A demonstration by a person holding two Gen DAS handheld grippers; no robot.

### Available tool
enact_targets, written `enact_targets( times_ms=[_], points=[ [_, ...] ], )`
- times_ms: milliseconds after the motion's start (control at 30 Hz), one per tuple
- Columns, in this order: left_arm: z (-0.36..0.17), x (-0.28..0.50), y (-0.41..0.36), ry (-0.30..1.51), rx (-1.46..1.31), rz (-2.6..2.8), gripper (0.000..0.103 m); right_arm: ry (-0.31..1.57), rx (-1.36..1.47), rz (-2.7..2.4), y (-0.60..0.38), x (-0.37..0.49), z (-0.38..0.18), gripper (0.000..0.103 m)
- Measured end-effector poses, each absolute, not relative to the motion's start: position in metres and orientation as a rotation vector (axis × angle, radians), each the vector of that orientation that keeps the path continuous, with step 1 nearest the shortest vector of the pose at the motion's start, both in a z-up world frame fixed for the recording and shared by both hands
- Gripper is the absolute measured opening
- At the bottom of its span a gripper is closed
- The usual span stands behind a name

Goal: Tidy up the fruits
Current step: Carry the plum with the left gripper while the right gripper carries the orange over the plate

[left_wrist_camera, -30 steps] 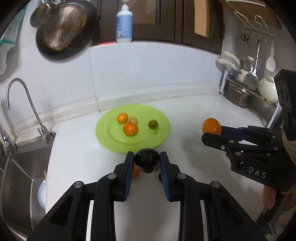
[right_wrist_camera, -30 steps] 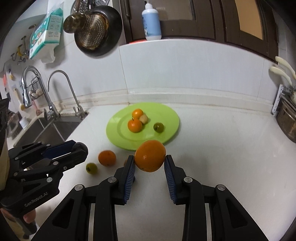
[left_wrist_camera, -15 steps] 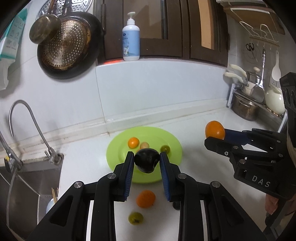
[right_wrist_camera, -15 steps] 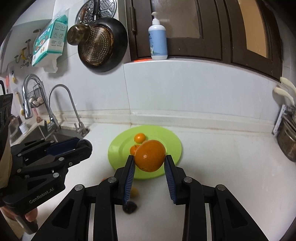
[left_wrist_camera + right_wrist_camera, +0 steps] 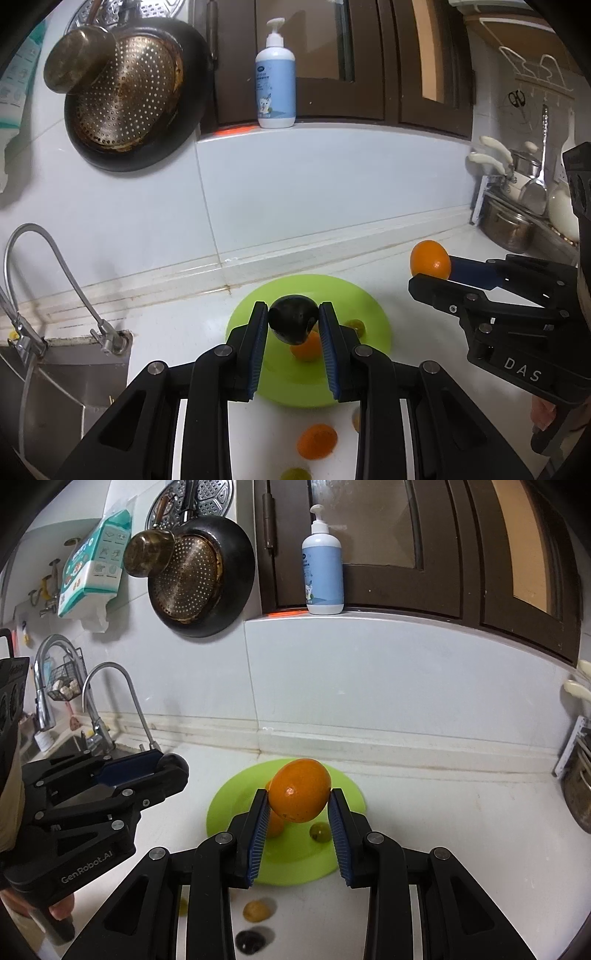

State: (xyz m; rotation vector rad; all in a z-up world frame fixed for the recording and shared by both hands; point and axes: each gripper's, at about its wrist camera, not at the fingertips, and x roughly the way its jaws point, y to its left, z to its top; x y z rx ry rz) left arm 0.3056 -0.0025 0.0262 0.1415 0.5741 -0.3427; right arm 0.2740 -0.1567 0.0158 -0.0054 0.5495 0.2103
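Observation:
My left gripper (image 5: 293, 325) is shut on a dark, near-black fruit (image 5: 293, 321) and holds it above the green plate (image 5: 373, 325). My right gripper (image 5: 298, 801) is shut on a large orange (image 5: 299, 788), also held above the plate (image 5: 347, 790). On the plate lie an orange (image 5: 306, 349) and a small green fruit (image 5: 356, 325). On the counter in front of the plate lie an orange (image 5: 317, 439), a green fruit (image 5: 295, 473), a brown-yellow fruit (image 5: 255, 910) and a dark fruit (image 5: 250, 939).
A sink with taps (image 5: 55, 273) lies to the left. A pan (image 5: 129, 96) hangs on the wall. A soap bottle (image 5: 275, 77) stands on the ledge. Pots and utensils (image 5: 517, 221) fill the right corner.
Both grippers have risen and drawn back with their fruits. The plate now sits lower in view, and more loose fruit shows on the counter in front of it.

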Motion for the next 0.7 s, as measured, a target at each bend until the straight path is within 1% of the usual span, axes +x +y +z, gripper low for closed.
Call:
enact_targets(
  times_ms=[367, 700],
  points=[
    [0.002, 0.358, -0.005, 0.634, 0.155, -0.345, 0.028, 0.593, -0.014, 0.211, -0.156, 0.325, 0.000, 0.033],
    [-0.035, 0.403, -0.005, 0.725, 0.163, -0.340, 0.028, 0.675, -0.002, 0.213, -0.153, 0.377, -0.031, 0.033]
  ],
)
